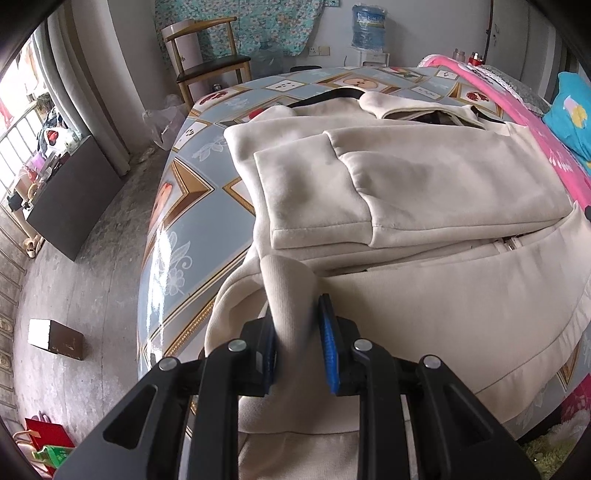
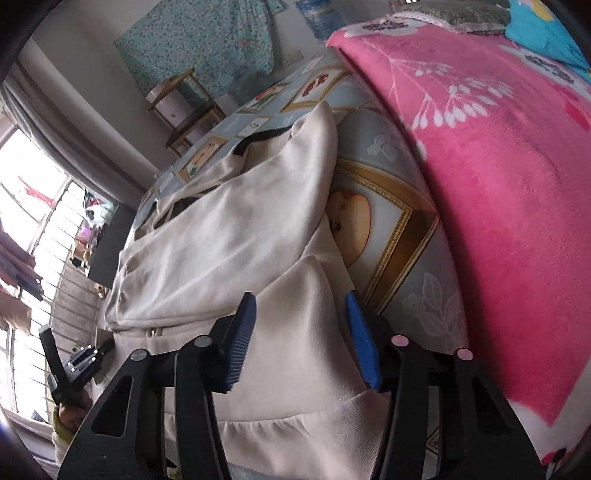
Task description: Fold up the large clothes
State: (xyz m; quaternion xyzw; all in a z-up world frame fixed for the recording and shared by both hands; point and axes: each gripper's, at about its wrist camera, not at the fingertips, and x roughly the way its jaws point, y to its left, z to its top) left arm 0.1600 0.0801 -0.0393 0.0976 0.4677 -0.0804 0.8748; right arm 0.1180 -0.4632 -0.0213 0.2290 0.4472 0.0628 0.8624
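Left wrist view: my left tongs pinch ribbed hem fold of cream jacket, pads pressed on cloth. Jacket lies on patterned table, sleeves folded across its front, zipper showing below them. Chair and water bottle stand beyond table.

Right wrist view: my right tongs part-spread over jacket's lower right side, cloth between blue pads; cannot tell if they grip. Pink blanket lies just right of table. Left tongs visible far left, over jacket's hem.

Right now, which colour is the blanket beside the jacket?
Pink with white flowers; the blanket shows best in the right wrist view.
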